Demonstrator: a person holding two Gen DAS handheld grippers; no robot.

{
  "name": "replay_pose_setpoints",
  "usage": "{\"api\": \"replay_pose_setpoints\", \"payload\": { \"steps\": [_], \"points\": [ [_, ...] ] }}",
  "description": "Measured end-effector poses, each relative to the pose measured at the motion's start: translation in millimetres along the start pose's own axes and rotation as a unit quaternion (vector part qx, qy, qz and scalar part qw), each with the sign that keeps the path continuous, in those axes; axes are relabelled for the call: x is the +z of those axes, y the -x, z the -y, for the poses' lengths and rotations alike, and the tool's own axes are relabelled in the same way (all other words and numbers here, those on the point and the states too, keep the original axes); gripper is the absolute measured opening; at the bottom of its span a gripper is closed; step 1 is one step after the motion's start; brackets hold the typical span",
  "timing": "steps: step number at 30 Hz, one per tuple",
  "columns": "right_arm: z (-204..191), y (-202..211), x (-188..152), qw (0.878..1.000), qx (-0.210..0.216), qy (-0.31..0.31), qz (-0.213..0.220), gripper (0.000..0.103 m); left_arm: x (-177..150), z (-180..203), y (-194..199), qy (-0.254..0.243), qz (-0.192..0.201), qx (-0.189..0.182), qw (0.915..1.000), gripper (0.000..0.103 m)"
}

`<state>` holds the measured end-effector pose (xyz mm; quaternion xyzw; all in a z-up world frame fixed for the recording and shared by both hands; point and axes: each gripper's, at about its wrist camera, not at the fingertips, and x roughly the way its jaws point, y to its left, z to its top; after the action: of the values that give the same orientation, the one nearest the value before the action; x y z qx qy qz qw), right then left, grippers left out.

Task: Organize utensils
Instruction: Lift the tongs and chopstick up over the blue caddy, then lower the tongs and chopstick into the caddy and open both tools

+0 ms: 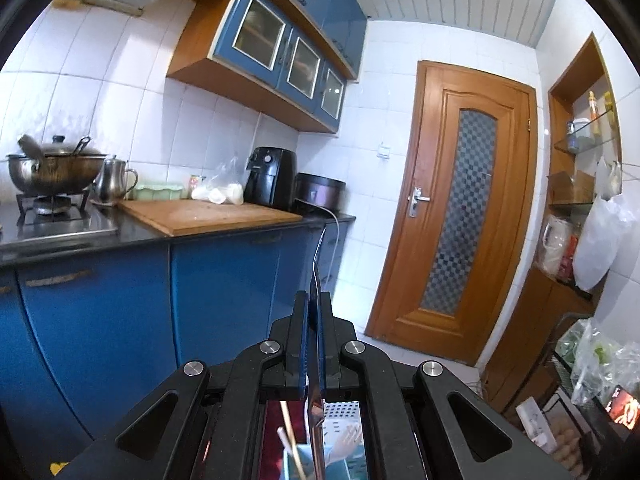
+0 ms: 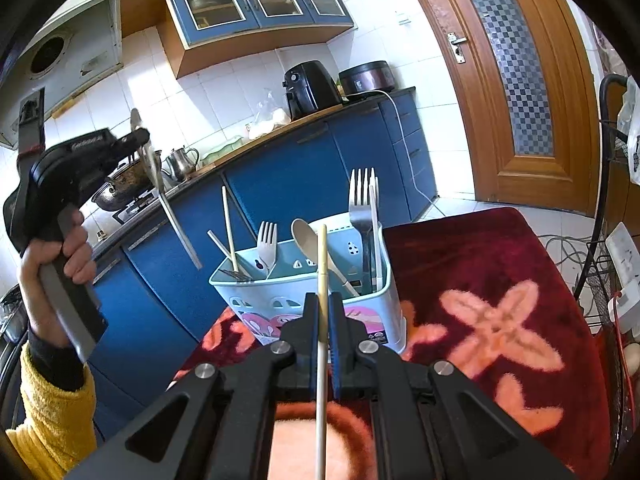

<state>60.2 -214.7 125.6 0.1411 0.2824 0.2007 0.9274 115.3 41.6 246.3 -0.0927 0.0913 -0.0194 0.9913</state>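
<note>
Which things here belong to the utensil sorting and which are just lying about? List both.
Belongs to the job:
- utensil caddy with forks, spoon, chopsticks
- metal utensil clamped in the left gripper
- chopstick clamped in the right gripper

Just lying about:
- air fryer
- rice cooker
- wok
- kettle
- cutting board

Home kitchen: gas stove (image 1: 52, 210) w/ pot (image 1: 52, 170), blue cabinets (image 1: 276, 52), air fryer (image 1: 270, 178).

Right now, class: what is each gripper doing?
Left gripper: closed on a metal utensil.
Right gripper: closed on a pale chopstick.
</note>
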Motion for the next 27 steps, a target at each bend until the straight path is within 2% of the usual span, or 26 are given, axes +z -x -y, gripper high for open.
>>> {"api": "replay_pose_setpoints", "payload": {
  "steps": [5, 15, 27],
  "points": [
    [4.3, -0.8, 3.6, 1.000, -0.008, 0.005, 0.006, 0.006, -13.2, 12.0, -17.2, -0.016, -0.004, 0.000, 0.9999, 0.003],
    [7.4, -7.0, 20.4, 0.999, -0.015, 0.015, 0.029, 0.006, -54.3, 11.3, -51.2, -0.009, -0.048, 0.001, 0.9988, 0.003],
    [0.6, -32.6, 62.2, 0.995, -0.002, 0.018, 0.095, 0.006, -80.9, 1.9, -63.1, -0.006, -0.077, -0.009, 0.9970, 0.003]
  ]
}}
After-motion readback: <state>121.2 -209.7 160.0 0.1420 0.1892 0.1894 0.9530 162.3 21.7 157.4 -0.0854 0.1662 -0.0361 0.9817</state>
